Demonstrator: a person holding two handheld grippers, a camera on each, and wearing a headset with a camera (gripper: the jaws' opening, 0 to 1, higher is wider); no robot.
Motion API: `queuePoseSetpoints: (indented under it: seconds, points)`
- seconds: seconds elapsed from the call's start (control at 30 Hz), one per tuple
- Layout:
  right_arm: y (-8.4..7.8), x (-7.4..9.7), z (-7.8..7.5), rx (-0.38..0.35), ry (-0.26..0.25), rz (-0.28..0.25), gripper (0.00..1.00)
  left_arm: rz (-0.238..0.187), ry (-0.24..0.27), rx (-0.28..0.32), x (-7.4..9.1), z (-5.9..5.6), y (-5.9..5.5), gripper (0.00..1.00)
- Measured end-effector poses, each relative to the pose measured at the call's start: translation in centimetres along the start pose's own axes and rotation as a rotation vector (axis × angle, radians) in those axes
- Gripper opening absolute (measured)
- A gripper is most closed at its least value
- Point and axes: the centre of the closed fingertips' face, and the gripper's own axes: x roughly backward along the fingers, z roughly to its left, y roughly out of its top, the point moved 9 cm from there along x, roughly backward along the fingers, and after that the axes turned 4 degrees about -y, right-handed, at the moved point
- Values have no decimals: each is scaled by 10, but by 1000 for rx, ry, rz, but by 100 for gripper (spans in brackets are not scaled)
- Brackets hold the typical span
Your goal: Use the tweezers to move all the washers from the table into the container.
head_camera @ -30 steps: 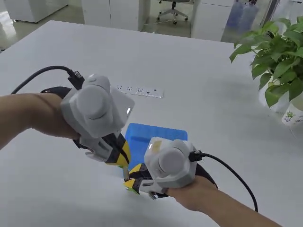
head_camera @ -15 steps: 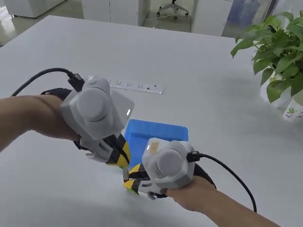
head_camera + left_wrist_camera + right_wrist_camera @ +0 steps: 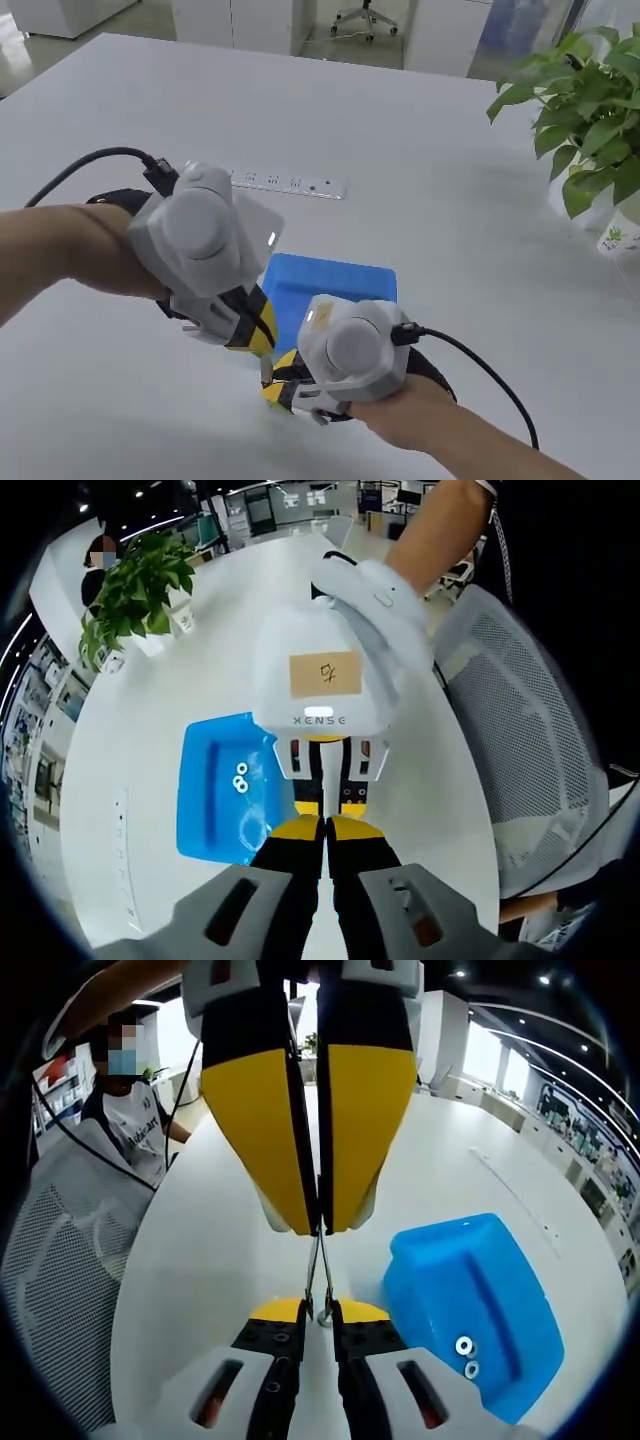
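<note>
We are holding the left gripper [image 3: 325, 832] and the right gripper [image 3: 320, 1312] tip to tip over the white table [image 3: 450, 230], both pressing closed on the thin tweezers [image 3: 316, 1265] between them. Two washers [image 3: 465, 1345] are lying inside the blue container [image 3: 500, 1270], just beside the grippers.

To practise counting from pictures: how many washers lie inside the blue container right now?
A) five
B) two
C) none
B: two washers lie close together on the floor of the blue container, as both gripper views show.
</note>
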Motion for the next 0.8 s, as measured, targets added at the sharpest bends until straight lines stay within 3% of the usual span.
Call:
queuePoseSetpoints:
  seconds: [0.8]
  points:
    - [-1,2,-1,-47,7,-11,11,-14,-8,13,-2,3,2,5]
